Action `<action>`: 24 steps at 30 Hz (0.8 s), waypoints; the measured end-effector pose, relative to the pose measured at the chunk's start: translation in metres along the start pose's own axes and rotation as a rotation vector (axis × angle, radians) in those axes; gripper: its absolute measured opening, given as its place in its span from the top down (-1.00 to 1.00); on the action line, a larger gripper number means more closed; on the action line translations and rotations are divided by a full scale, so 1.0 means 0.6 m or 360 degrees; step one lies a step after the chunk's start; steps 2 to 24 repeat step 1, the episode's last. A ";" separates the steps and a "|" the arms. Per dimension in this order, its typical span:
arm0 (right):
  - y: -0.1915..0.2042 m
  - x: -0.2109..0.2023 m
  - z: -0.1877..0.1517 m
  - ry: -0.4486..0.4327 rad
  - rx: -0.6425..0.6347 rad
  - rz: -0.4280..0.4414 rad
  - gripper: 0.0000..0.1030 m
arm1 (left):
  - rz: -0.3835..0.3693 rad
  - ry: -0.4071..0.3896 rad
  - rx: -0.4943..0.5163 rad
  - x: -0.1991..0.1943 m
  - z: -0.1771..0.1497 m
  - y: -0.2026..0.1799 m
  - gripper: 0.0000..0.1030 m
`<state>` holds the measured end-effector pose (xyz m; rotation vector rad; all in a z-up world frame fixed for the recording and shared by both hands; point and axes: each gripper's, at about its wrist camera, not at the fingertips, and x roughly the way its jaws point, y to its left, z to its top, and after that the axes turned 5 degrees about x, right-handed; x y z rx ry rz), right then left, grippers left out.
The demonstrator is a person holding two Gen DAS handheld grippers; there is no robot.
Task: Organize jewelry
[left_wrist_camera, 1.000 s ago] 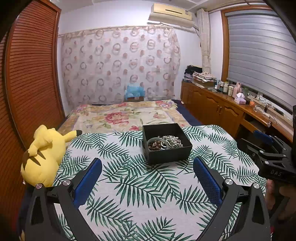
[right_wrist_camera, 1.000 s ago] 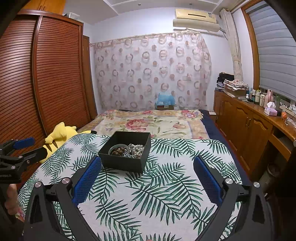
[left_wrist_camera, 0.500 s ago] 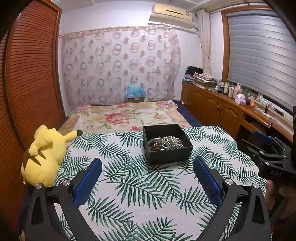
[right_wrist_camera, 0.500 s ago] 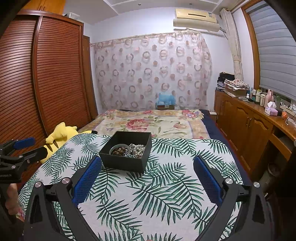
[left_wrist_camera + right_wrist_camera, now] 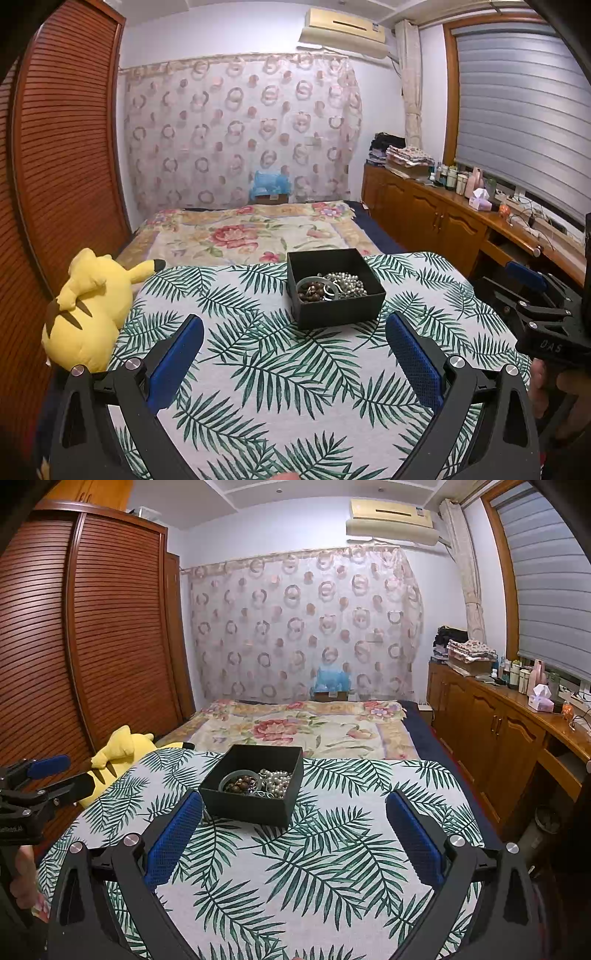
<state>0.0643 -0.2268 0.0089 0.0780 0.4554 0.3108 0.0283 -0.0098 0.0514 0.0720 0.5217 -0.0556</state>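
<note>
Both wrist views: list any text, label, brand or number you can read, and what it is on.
"DAS": on the black body of the right gripper, seen in the left wrist view.
Pale lettering on the body of the left gripper, in the right wrist view: blurred, not readable.
Small label on the air conditioner: too small to read.
Bottles on the wooden counter: labels too small to read.
The black box shows no text.

This was a home bedroom. A bed [image 5: 251,232] with a floral cover filled the middle; a louvred wooden wardrobe [image 5: 92,635] stood to its left and a low wooden cabinet [image 5: 491,723] carrying toiletry bottles and folded clothes ran along its right. Behind the bed hung a patterned curtain [image 5: 240,133], with an air conditioner [image 5: 391,520] above. A yellow plush toy [image 5: 88,310] lay near the bed's foot.
</note>
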 end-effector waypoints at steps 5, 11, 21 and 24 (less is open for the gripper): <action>0.002 0.001 -0.001 -0.0001 0.0001 0.0001 -0.95 | 0.0000 0.0001 0.0003 0.000 -0.001 0.000 -0.85; 0.002 0.001 -0.001 -0.0001 0.0001 0.0001 -0.95 | 0.0000 0.0001 0.0003 0.000 -0.001 0.000 -0.85; 0.002 0.001 -0.001 -0.0001 0.0001 0.0001 -0.95 | 0.0000 0.0001 0.0003 0.000 -0.001 0.000 -0.85; 0.002 0.001 -0.001 -0.0001 0.0001 0.0001 -0.95 | 0.0000 0.0001 0.0003 0.000 -0.001 0.000 -0.85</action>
